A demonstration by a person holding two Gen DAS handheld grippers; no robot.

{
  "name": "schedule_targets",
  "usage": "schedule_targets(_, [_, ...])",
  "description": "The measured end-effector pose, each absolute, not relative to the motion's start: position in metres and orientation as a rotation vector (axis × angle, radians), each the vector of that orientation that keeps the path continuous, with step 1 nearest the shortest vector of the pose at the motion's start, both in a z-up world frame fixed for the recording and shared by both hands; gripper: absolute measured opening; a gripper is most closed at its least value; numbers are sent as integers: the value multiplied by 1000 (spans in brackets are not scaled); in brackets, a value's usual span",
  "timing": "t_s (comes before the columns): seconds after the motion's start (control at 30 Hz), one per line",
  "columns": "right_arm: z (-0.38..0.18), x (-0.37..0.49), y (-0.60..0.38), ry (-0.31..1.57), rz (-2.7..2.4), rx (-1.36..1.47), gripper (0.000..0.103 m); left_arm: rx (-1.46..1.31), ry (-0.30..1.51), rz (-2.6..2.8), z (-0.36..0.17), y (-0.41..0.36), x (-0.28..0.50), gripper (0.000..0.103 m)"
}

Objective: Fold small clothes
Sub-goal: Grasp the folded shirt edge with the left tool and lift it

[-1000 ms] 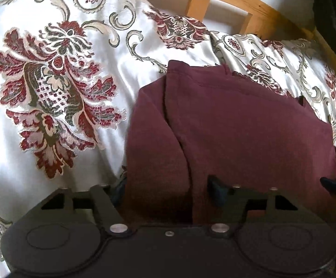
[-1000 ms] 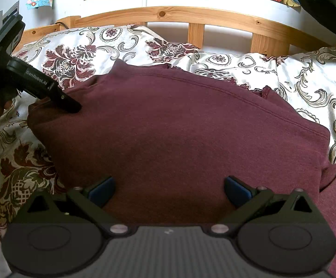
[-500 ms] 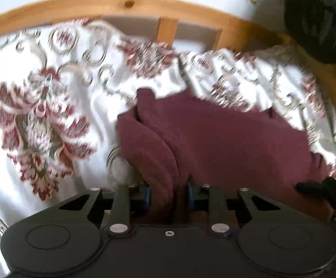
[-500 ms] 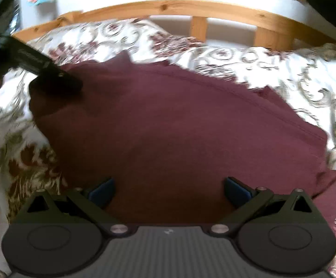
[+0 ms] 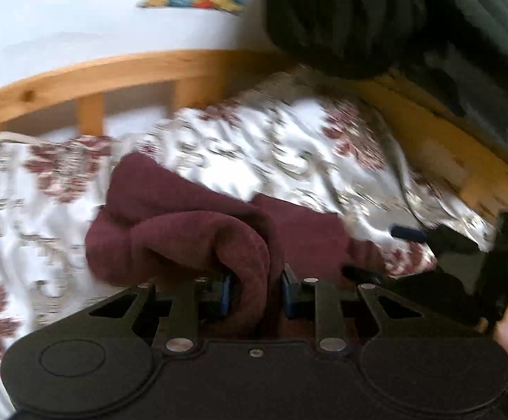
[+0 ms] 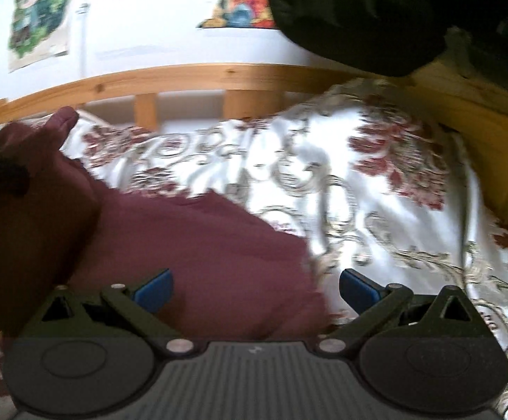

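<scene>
A maroon knit garment (image 5: 190,231) lies on the flowered bedspread (image 5: 289,147). My left gripper (image 5: 255,292) is shut on a bunched fold of its edge, and the cloth hangs over the pads, lifted off the bed. In the right wrist view the raised fold (image 6: 29,231) stands at the left, while the rest of the garment (image 6: 204,245) lies flat. My right gripper (image 6: 255,288) is open wide above the garment's near right part, with its pads clear of the cloth. Its black housing (image 5: 499,255) shows at the right of the left wrist view. Both views are blurred.
A wooden headboard (image 6: 190,80) runs along the back of the bed, and a wooden side rail (image 5: 439,147) along the right. A dark garment (image 5: 376,17) hangs over the top right corner. Posters (image 6: 40,24) are on the white wall.
The left gripper went from open around the garment's left edge to shut on it, then rose and carried the fold rightwards. The right gripper stayed open and moved up and to the right.
</scene>
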State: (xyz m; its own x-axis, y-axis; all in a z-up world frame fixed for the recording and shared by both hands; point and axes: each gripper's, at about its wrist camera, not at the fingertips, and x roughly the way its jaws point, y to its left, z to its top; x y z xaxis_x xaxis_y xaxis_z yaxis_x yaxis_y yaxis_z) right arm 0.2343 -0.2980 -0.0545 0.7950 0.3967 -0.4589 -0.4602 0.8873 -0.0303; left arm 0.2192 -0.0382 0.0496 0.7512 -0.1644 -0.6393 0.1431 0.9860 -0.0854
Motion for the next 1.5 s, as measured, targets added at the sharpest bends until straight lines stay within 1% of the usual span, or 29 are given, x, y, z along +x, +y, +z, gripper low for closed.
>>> schedule_targets(0.13, [-66,254,-309,485,390,-122,103,-75,748,-224,25,-57,225,30])
schedule_targets(0.27, [-75,272,-324,538,339,-71,103,-138,774,-249,12,-57,223,36])
schedule_targets(0.33, [-75,272,-327,543,339,-41,103,-137,775,-261,9,-59,219,43])
schedule_targets(0.4, [-75,271,-327,540,340,-40,103,-136,775,-280,6,-62,215,62])
schedule_targets(0.47, [-76,271,-325,544,340,-52,103,-141,770,-286,4,-62,207,73])
schedule_targets(0.57, [-76,271,-322,548,339,-61,103,-171,759,-285,1,-54,200,77])
schedule_targets(0.7, [-74,270,-324,541,338,-36,103,-238,762,-173,-2,-30,201,90])
schedule_targets(0.87, [-72,268,-329,519,317,8,103,-298,753,-74,-4,1,223,91])
schedule_targets(1.07, [-76,270,-330,524,301,17,103,-210,762,15,-2,11,276,96])
schedule_targets(1.17, [-77,270,-329,523,304,3,103,-182,769,24,-3,9,304,96])
schedule_targets(1.23, [-76,270,-329,521,307,4,103,-210,744,-5,-2,5,317,96])
schedule_targets(1.3, [-76,270,-331,520,310,10,103,-261,711,-34,-1,3,328,101])
schedule_targets(1.33, [-76,270,-332,519,310,12,103,-284,698,-39,0,1,333,102])
schedule_targets(1.5, [-74,271,-337,510,296,25,103,-357,635,-75,14,-9,336,102])
